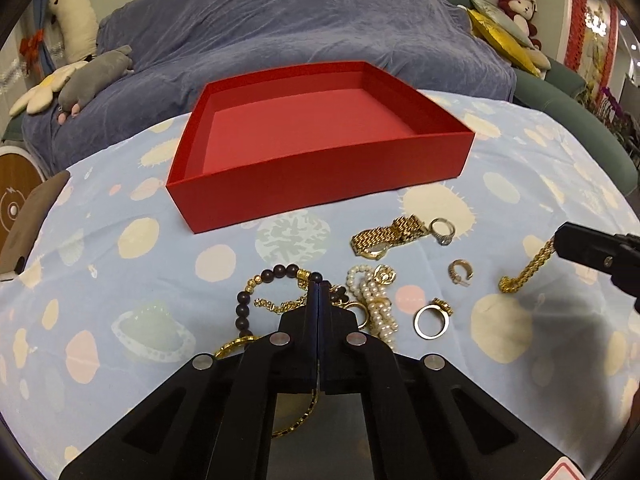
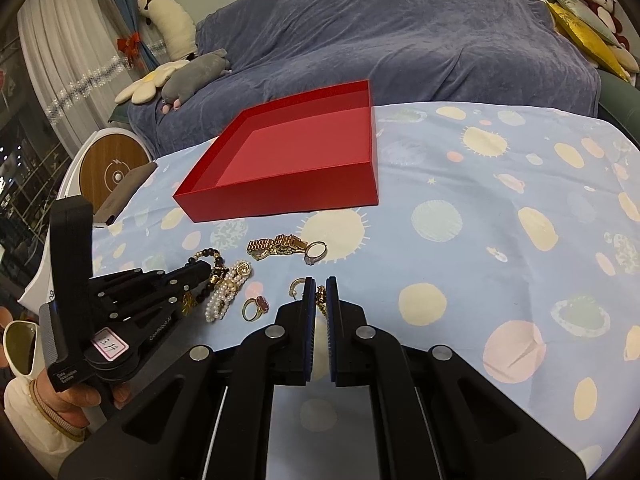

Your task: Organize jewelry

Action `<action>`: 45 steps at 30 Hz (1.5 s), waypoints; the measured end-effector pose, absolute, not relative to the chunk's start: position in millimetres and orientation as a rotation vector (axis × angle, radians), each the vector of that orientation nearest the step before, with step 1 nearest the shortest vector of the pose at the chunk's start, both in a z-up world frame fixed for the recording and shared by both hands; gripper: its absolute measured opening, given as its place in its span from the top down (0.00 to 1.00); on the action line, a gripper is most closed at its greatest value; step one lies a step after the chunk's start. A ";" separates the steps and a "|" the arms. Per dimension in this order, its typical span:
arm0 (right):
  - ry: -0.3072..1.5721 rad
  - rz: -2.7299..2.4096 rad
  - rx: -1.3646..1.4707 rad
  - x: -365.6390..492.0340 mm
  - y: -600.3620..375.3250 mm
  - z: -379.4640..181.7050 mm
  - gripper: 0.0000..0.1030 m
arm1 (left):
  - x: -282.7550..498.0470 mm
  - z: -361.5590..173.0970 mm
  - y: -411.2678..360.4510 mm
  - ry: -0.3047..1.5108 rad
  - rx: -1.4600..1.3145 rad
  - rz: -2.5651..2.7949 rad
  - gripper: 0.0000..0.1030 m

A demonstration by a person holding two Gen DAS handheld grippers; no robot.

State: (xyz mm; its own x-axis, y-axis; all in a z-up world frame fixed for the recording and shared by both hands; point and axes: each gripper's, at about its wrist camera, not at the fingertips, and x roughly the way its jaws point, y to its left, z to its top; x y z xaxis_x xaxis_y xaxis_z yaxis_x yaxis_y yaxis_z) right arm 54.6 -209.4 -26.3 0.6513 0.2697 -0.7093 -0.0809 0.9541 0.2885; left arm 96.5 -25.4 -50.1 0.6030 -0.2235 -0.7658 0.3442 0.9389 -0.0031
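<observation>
Black linkage of the left tool (image 1: 318, 286) fills the foreground of its own view, its jaws pressed together over a thin gold chain (image 1: 298, 420) that hangs down behind the fingers. Just ahead of the tips sits a tangle on the table (image 1: 520, 184): a dark bead bracelet (image 1: 246, 304), a pearl strand (image 1: 374, 300) and more gold links. To the right of the pile lie a gold ring (image 1: 431, 320), a small hoop earring (image 1: 460, 272), a gold watch (image 1: 386, 238) and a silver ring (image 1: 442, 230) touching the watch band.

The right tool (image 2: 319, 288) is clamped on a gold rope chain (image 2: 321, 300); in the left view the chain (image 1: 524, 270) droops from its tip with the lower end curled on the cloth.

Beyond the jewelry stands an open red box (image 1: 320, 176), nothing visible inside it. A hand (image 2: 76, 396) grips the left tool's handle at the lower left of the right view. Behind the table is a sofa (image 1: 280, 28) under a blue cover.
</observation>
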 end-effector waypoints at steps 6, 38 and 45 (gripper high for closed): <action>0.830 0.191 0.246 54.1 -213.2 -23.4 0.96 | 91.3 -11.2 -10.7 0.803 0.008 -0.374 1.00; 0.857 0.217 0.205 52.9 -195.2 -32.6 0.96 | 76.0 -65.6 35.4 0.957 0.041 -0.215 0.74; 0.840 0.230 0.206 50.3 -194.8 -26.2 0.96 | 71.8 -54.2 39.7 0.940 -0.002 -0.248 0.99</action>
State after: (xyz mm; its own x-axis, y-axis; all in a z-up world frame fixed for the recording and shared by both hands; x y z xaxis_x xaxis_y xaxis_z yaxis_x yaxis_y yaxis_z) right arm 50.3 -194.8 -26.2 0.6450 0.2811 -0.7105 -0.1196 0.9555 0.2695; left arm 71.8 39.7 -54.2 0.5632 -0.2121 -0.7987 0.2100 0.9715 -0.1099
